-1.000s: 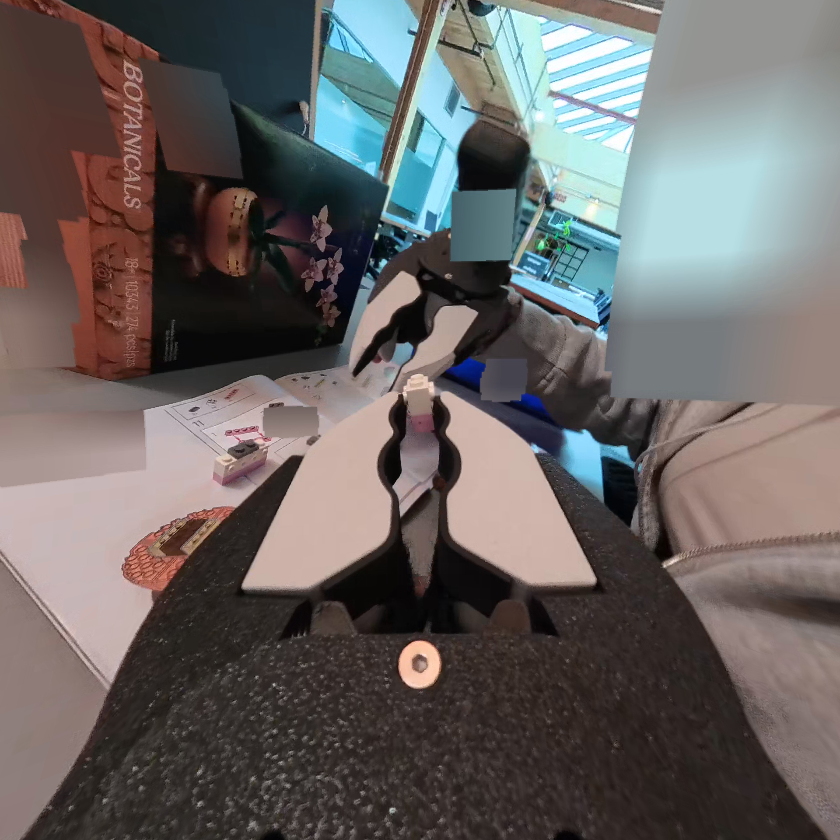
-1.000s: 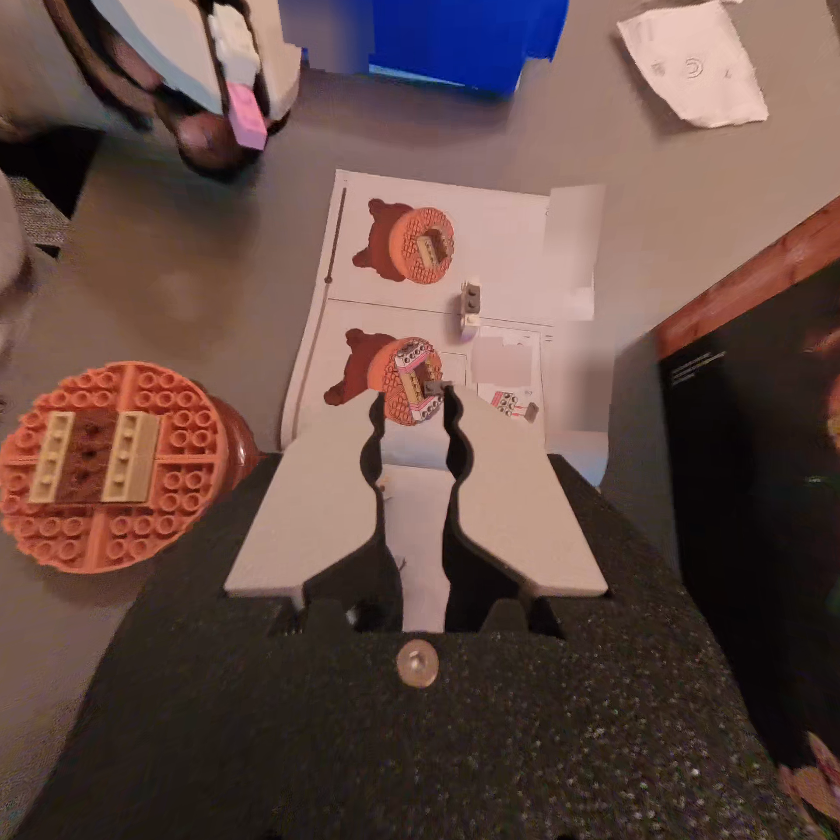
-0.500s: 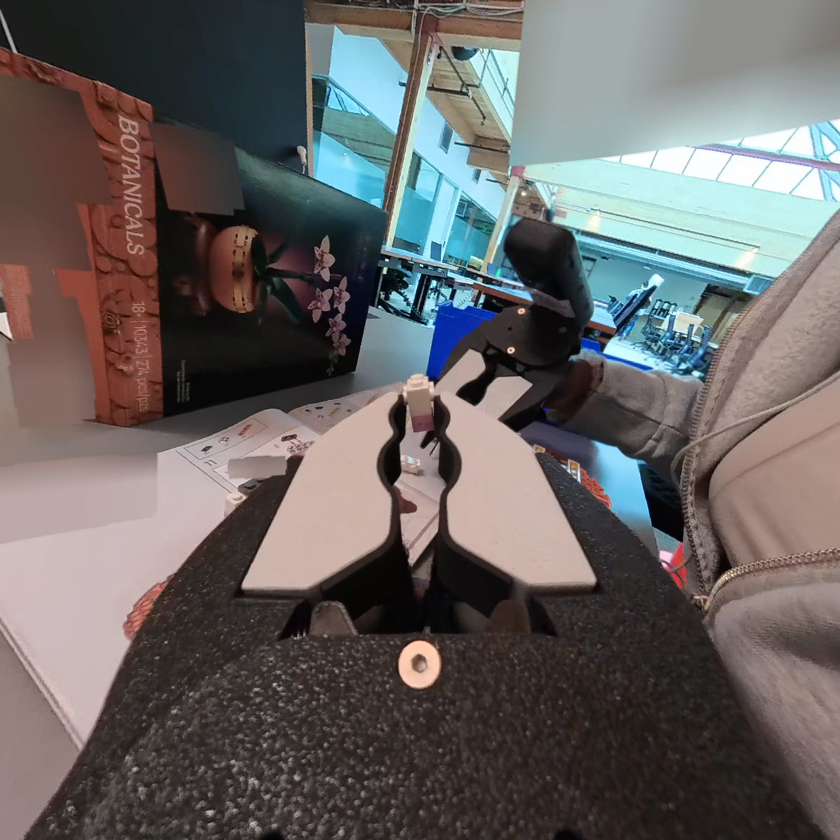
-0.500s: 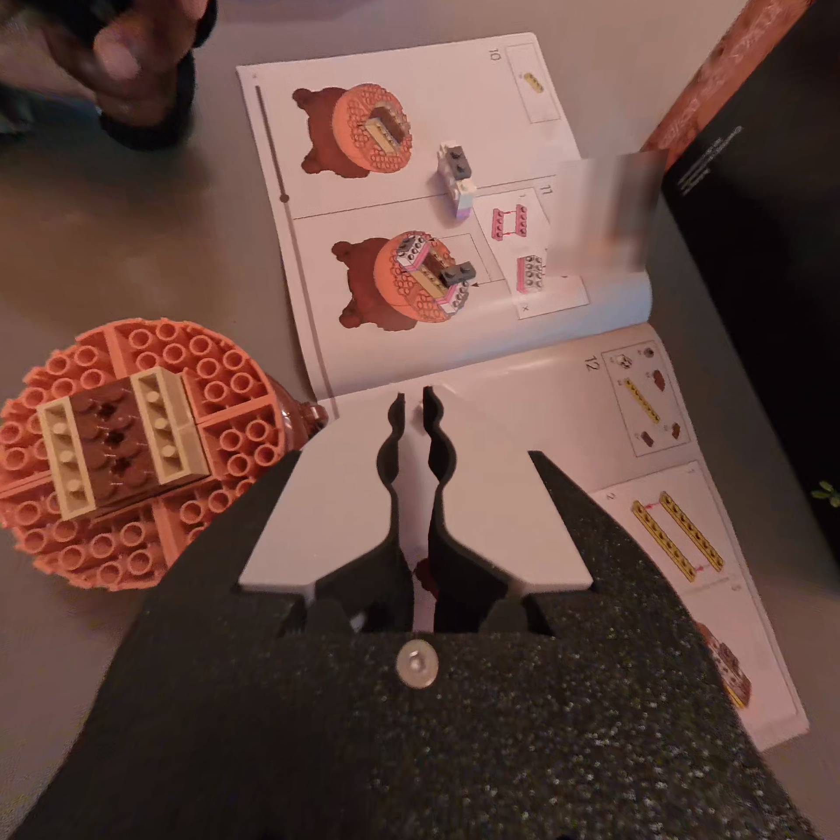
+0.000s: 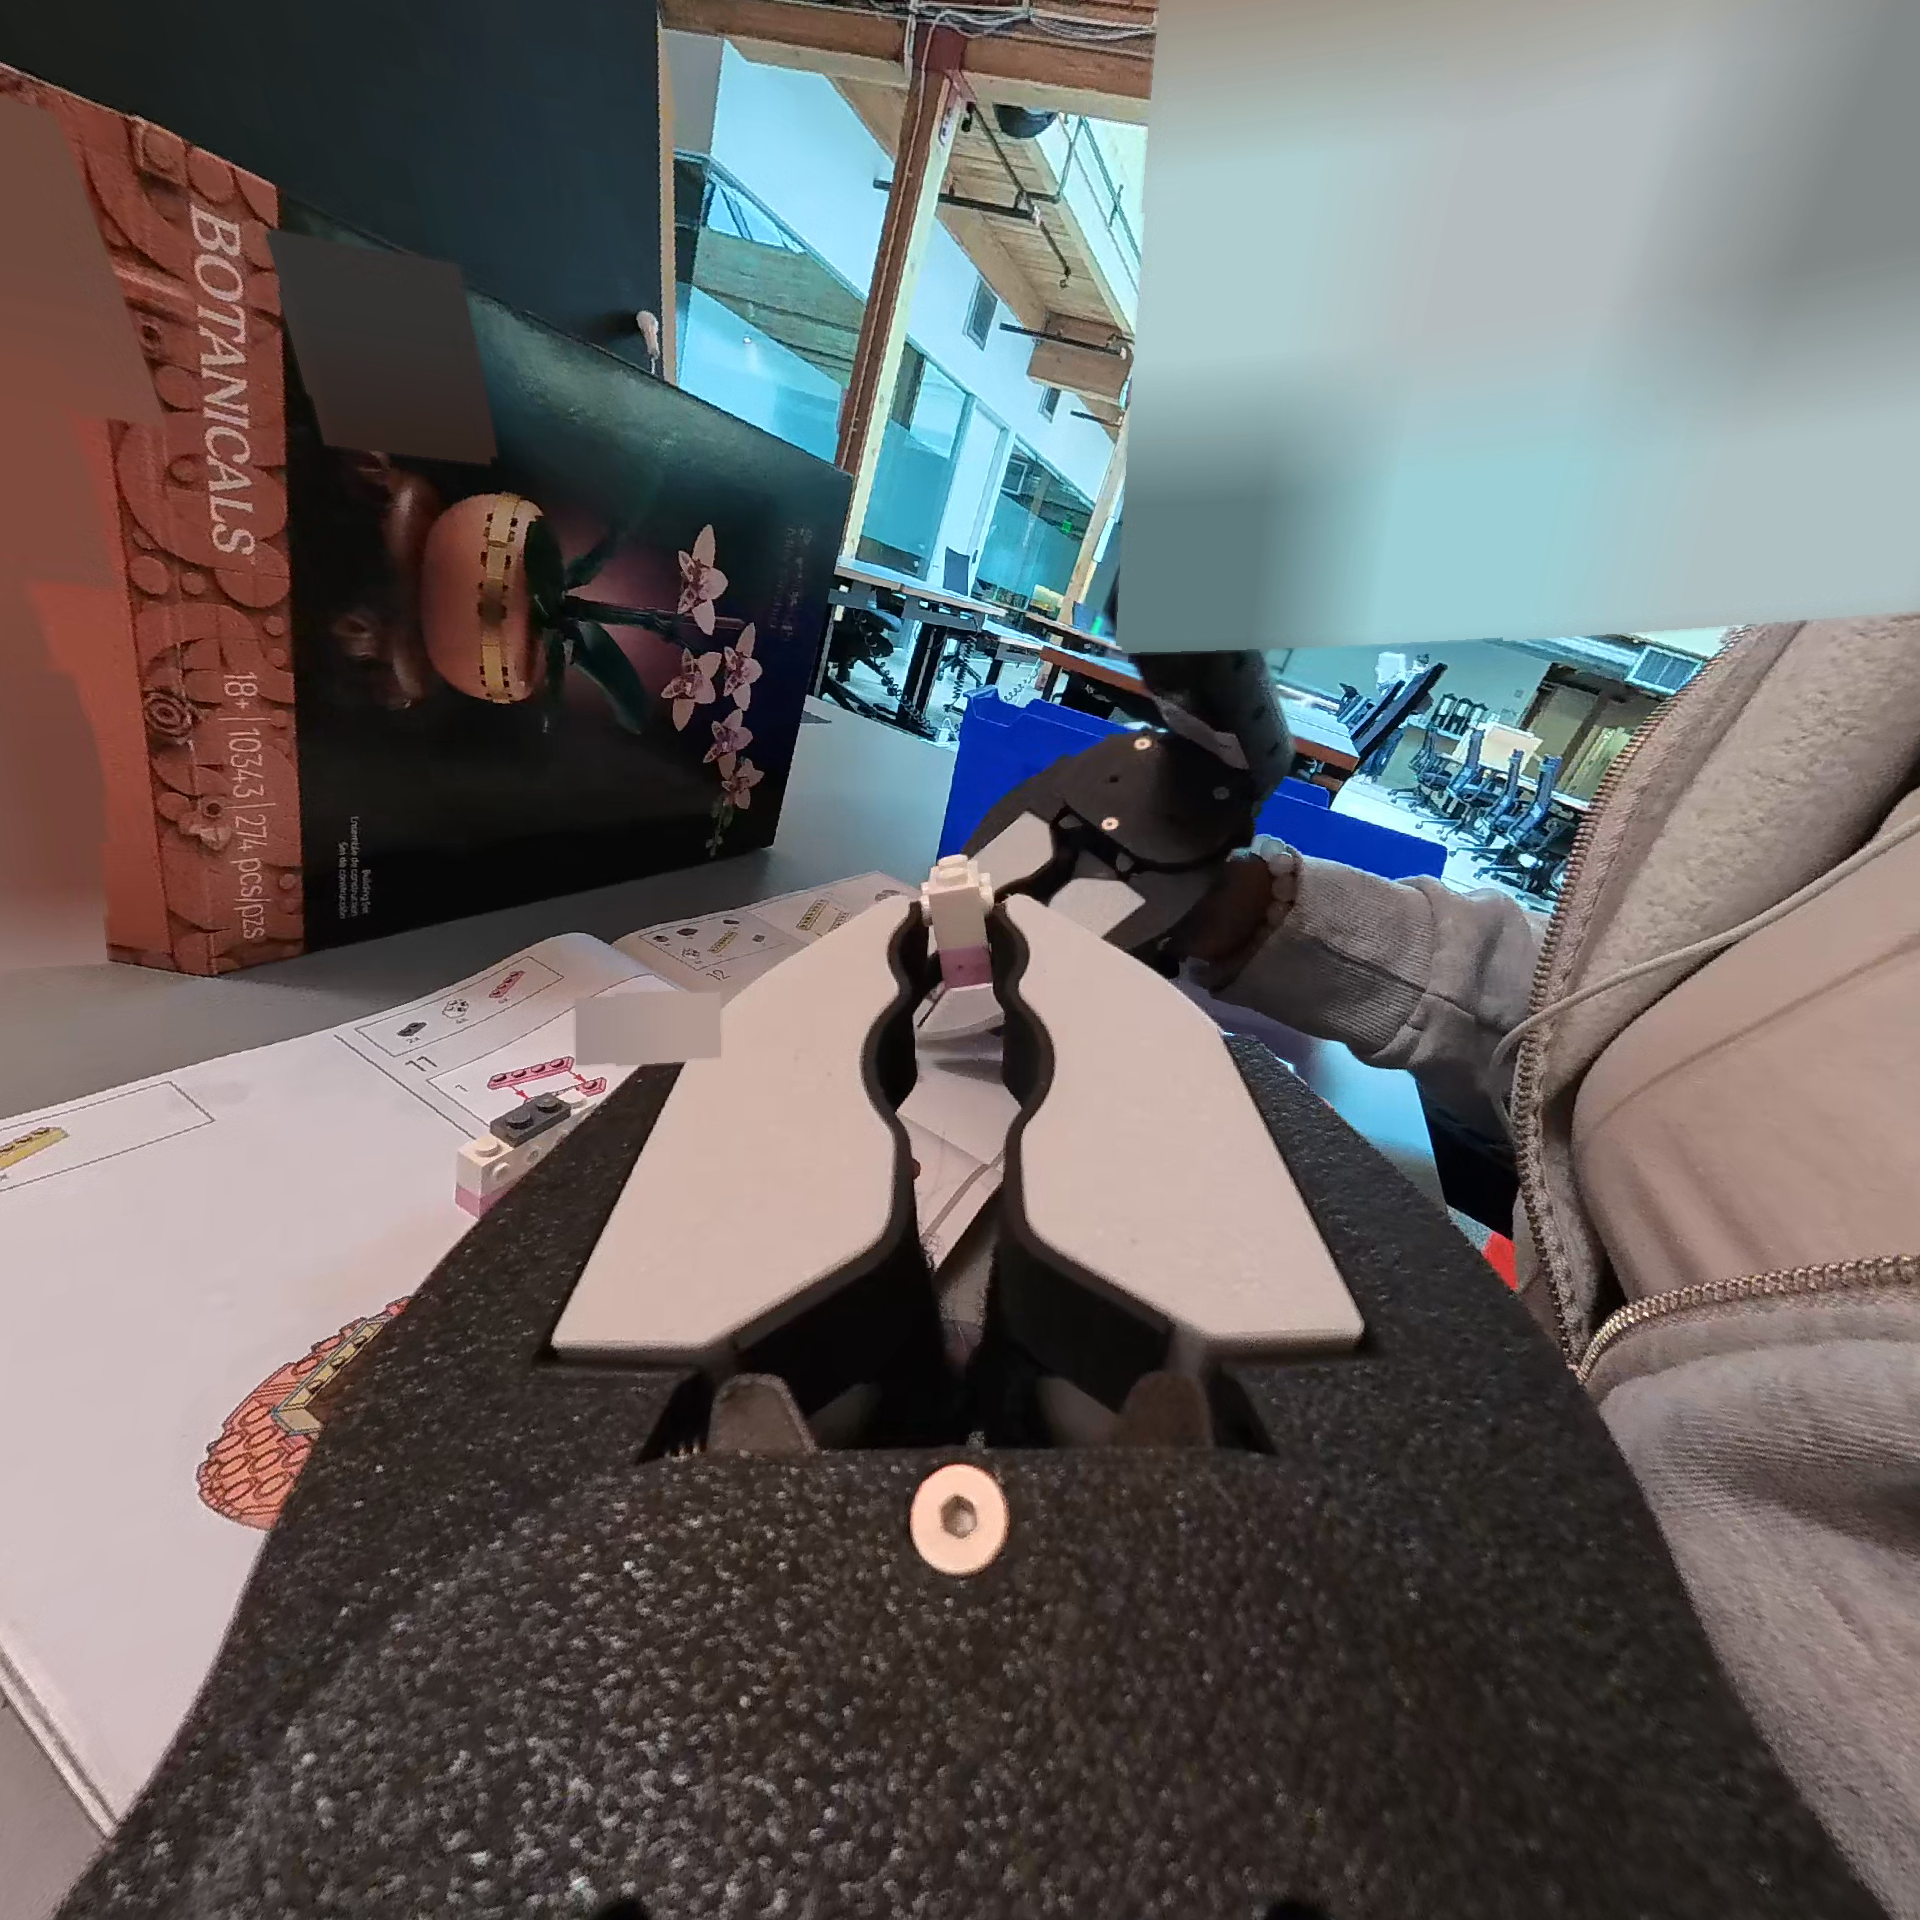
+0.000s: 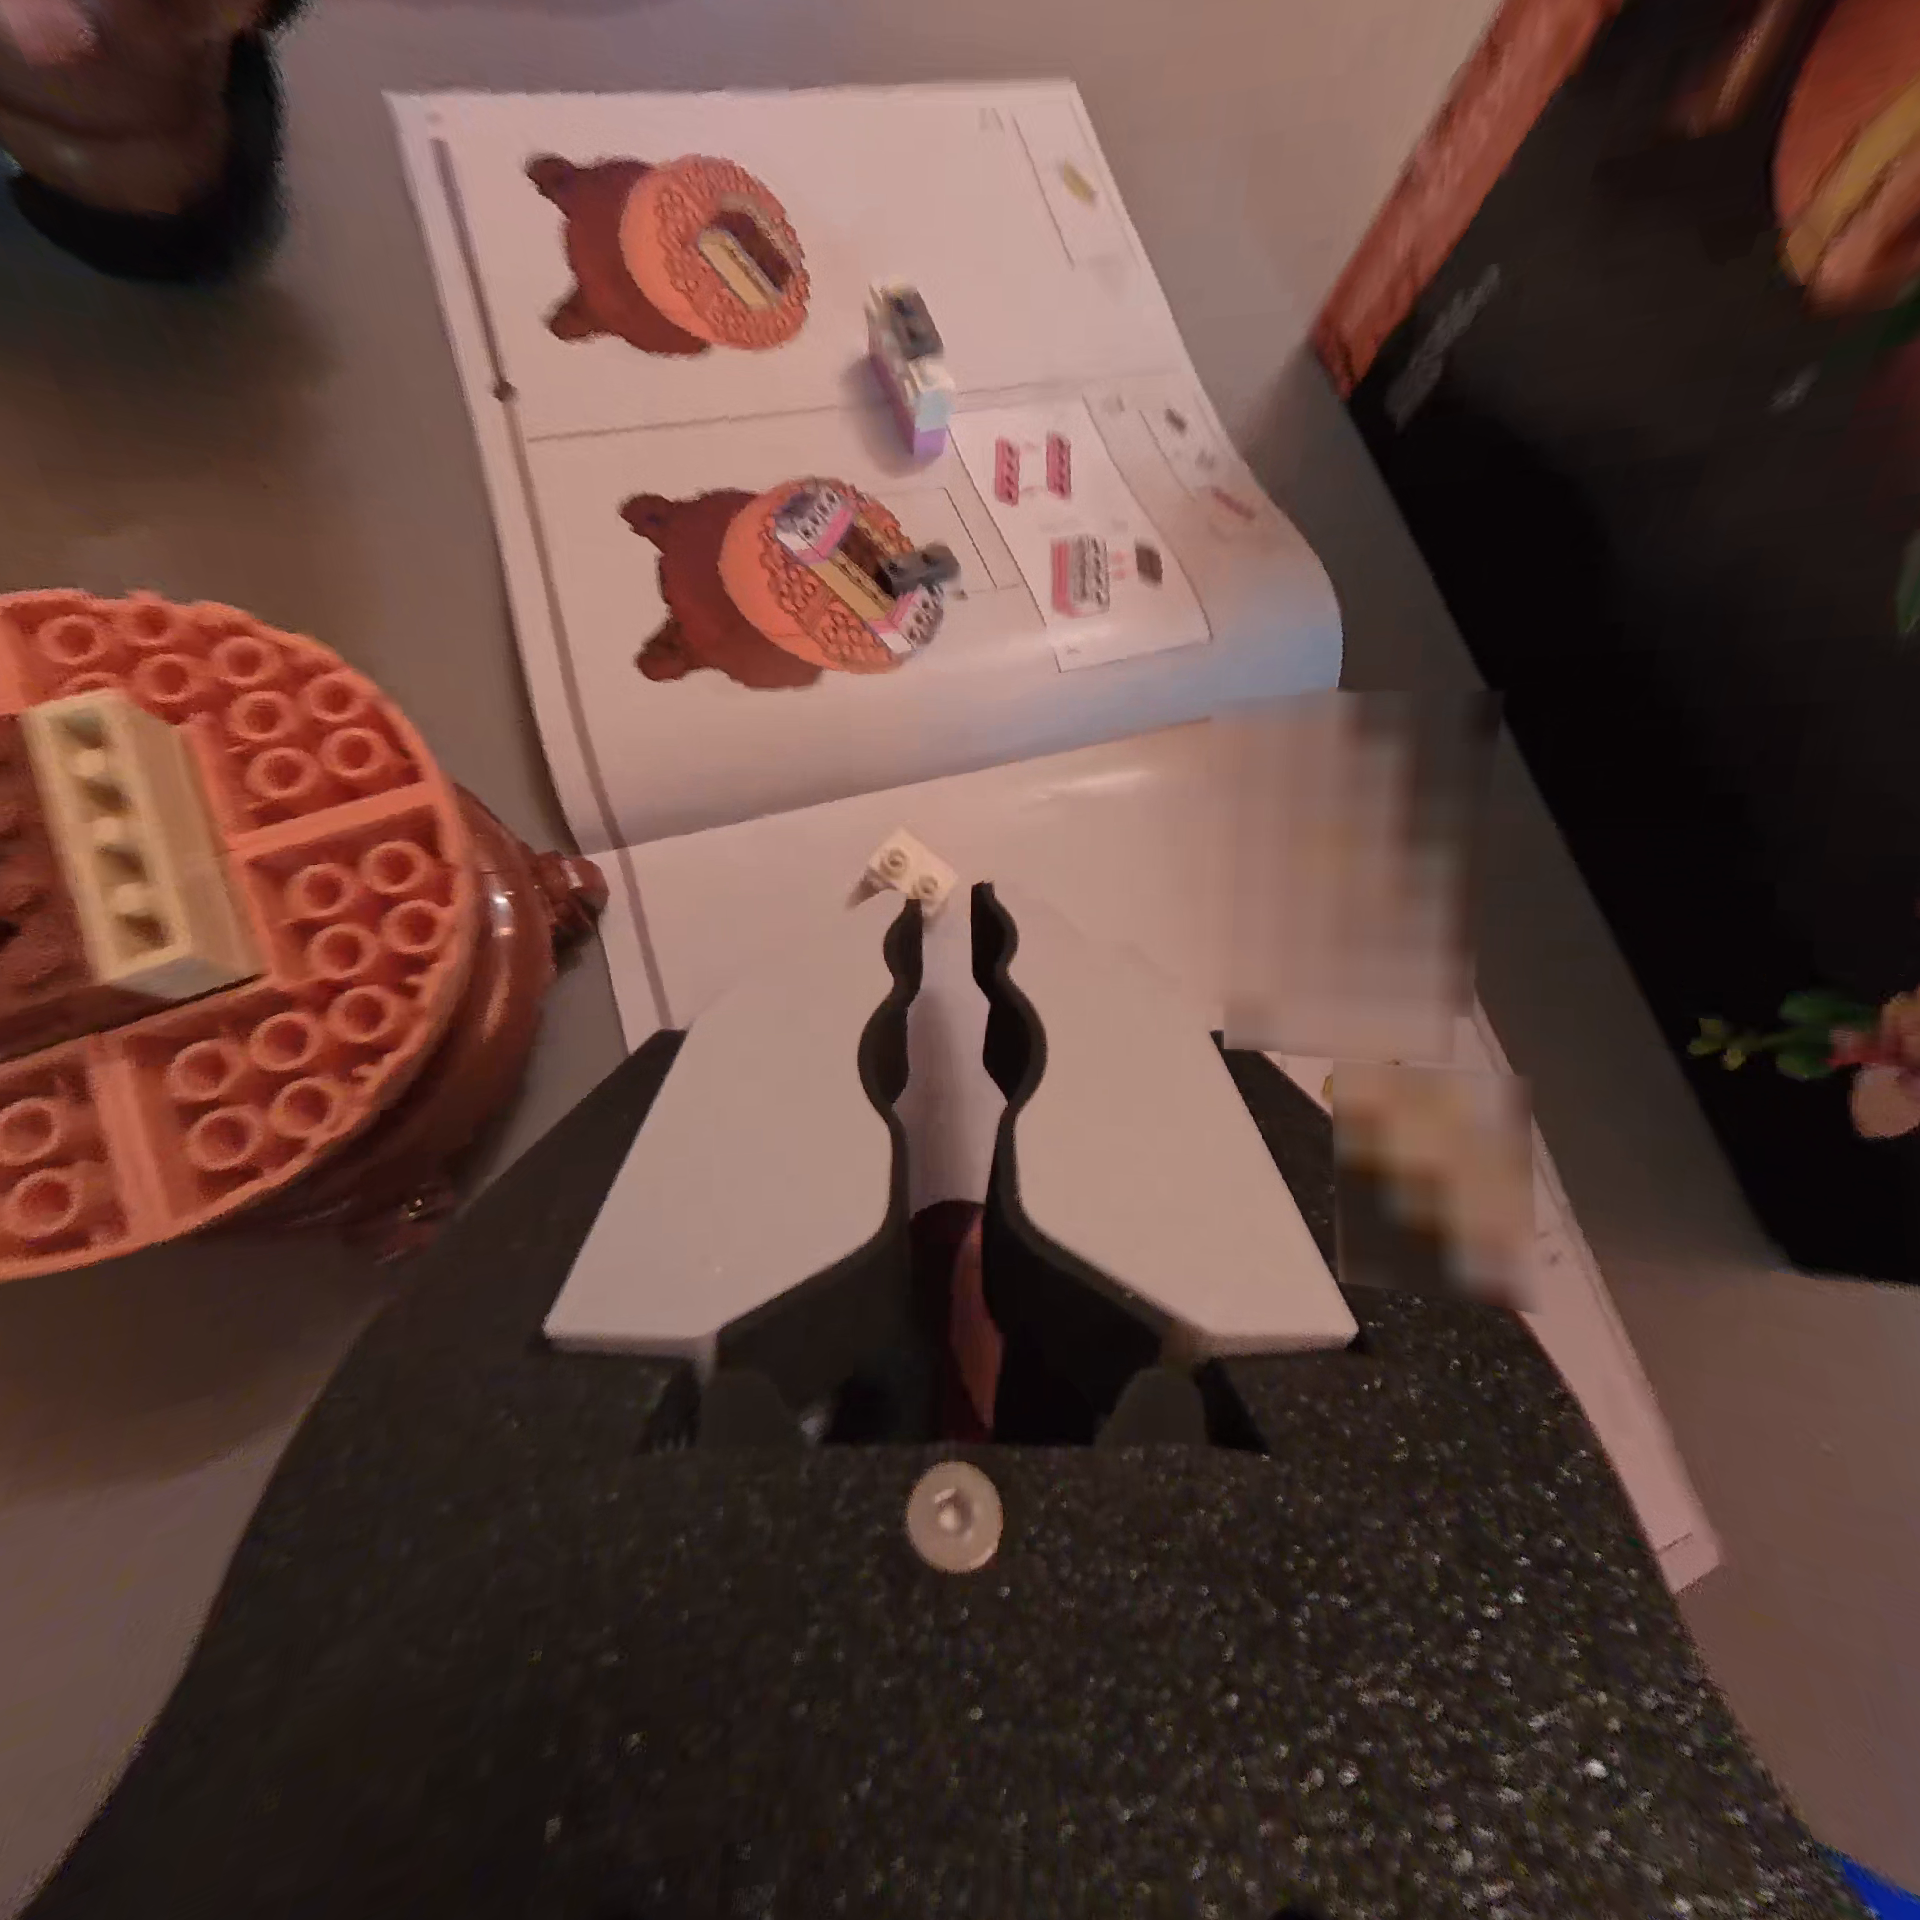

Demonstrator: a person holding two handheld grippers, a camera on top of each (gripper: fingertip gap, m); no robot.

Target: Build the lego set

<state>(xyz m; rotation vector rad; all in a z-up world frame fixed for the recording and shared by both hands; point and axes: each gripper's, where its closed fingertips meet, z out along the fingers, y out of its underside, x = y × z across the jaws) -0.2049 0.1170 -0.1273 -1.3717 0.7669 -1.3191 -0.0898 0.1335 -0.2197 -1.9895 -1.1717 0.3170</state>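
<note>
White-pink brick stack (image 5: 958, 928) upright, pinched; small white plate (image 6: 912, 871) on booklet, perhaps tilted.

A plain grey surface (image 6: 260, 416) carries everything. An open instruction booklet (image 6: 790, 727) lies flat on it, and just left of the booklet stands a round orange studded build (image 6: 291, 914) on a brown base. The set's box (image 5: 436, 665) stands upright on the surface beyond the booklet's far edge. A blue bin (image 5: 997, 769) sits farther back.
</note>
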